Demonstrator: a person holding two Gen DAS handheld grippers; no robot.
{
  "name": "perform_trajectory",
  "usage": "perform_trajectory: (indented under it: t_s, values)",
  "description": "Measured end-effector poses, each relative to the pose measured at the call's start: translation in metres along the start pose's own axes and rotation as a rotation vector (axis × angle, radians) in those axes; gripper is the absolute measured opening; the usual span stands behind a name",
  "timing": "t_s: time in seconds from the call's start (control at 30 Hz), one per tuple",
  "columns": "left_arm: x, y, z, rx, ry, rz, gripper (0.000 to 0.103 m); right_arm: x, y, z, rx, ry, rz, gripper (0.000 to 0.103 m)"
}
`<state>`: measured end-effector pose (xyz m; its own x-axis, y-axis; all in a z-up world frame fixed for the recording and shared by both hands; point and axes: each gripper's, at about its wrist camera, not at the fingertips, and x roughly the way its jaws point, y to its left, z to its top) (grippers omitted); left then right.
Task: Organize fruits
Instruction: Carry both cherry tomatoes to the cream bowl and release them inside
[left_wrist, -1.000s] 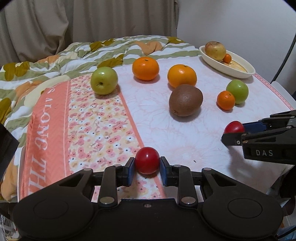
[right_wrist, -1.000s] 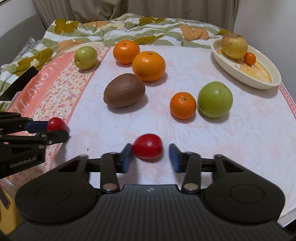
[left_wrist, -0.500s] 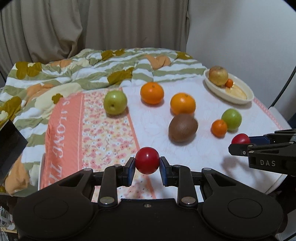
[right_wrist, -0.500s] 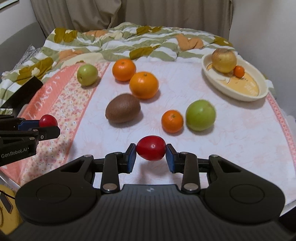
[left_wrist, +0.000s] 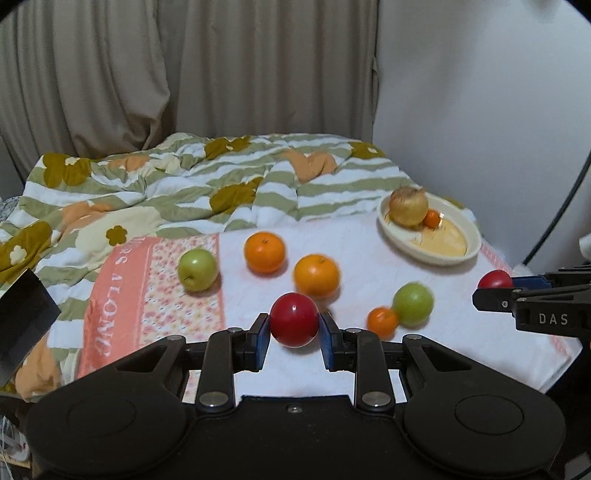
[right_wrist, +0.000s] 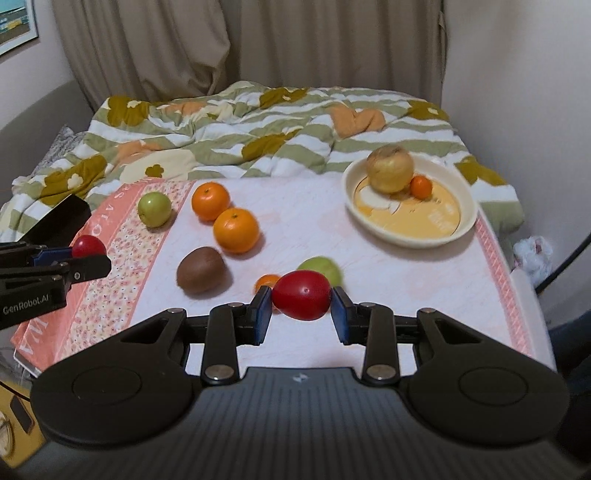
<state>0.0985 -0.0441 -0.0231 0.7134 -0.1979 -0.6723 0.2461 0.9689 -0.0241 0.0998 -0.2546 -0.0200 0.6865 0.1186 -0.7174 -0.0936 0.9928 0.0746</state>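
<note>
Left tool (left_wrist: 294, 325) pinches a round red fruit (left_wrist: 294, 319) clear of the bench (left_wrist: 369, 254). Right tool (right_wrist: 301, 300) pinches an oval red fruit (right_wrist: 302, 294), likewise raised. Beyond lie a kiwi (right_wrist: 200, 270), oranges and green apples. Farthest, the cream dish (right_wrist: 466, 221) holds a yellowish fruit (right_wrist: 389, 168) touching a small orange (right_wrist: 421, 186).

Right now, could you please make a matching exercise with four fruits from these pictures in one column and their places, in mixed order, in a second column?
Things:
1. round red tomato
2. oval red tomato
3. brown fuzzy kiwi
4. tiny orange mandarin

Places:
A. in the cream oval dish
B. between the pads of the right gripper
C. lying on the white tablecloth
D. between the pads of the left gripper

Pairs: 1-D, 2-B, 3-C, 4-A
</note>
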Motion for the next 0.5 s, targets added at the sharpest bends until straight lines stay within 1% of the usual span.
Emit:
perform_trajectory:
  t_s: [0.1, 0.27, 0.4, 0.5]
  values:
    - [0.000, -0.025, 0.010, -0.022, -0.015, 0.016, 0.031, -0.006, -0.025, 0.009, -0.013, -0.002, 0.021, 0.050]
    - [0.009, -0.060, 0.031, -0.050, -0.047, 0.035, 0.031, -0.005, -0.068, 0.026, -0.056, 0.001, 0.057, 0.050]
    - [0.025, -0.086, 0.046, -0.078, -0.058, 0.053, 0.031, 0.005, -0.102, 0.041, -0.094, -0.010, 0.069, 0.050]
    - [0.041, -0.103, 0.057, -0.108, -0.057, 0.074, 0.031, 0.015, -0.127, 0.054, -0.099, -0.016, 0.081, 0.050]
